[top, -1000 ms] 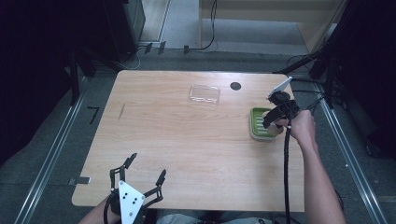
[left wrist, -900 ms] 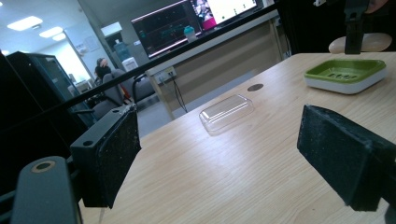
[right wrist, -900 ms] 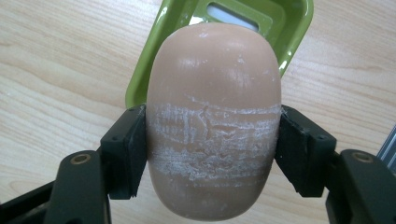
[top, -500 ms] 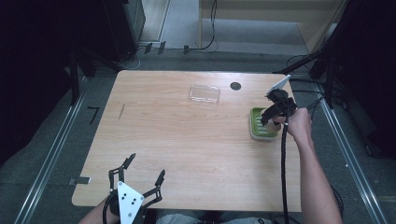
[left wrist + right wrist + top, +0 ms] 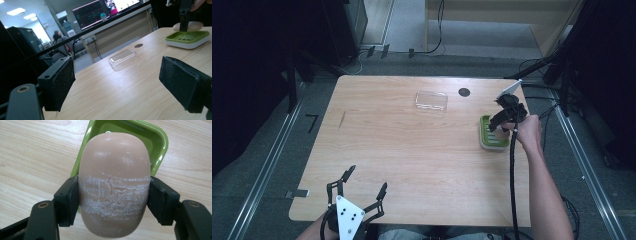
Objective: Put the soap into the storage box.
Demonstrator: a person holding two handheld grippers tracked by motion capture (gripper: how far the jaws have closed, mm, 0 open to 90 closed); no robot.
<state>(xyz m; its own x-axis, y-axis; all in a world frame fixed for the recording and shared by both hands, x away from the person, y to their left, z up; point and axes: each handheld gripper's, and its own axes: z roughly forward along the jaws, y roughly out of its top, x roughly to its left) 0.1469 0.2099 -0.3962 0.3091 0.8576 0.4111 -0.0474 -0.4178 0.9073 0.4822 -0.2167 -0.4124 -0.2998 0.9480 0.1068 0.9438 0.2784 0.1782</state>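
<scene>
a: what's nearest the person?

b: the left tool (image 5: 359,197), at the near left edge of the counter (image 5: 402,160). its two jaws stand wide apart with nothing between them, and in the left gripper view bare wood shows between its pads (image 5: 58,83).

a: and past that?

b: a long stretch of bare wood, then on the right side the right tool (image 5: 112,202), gripped by the person's hand (image 5: 527,132). its jaws are pressed against both sides of a pale pinkish bar of soap (image 5: 114,185), so it is holding the soap.

a: where is the soap exactly?

b: above a green soap dish (image 5: 492,135) with a white base, near the right edge of the counter. in the right gripper view the dish shows under and beyond the bar. i can't tell whether the soap touches the dish.

a: anything farther?

b: a clear plastic lid (image 5: 431,100) lying flat toward the far edge, well apart from the dish, and just beyond it to the right a small dark round hole (image 5: 464,92) in the counter.
</scene>
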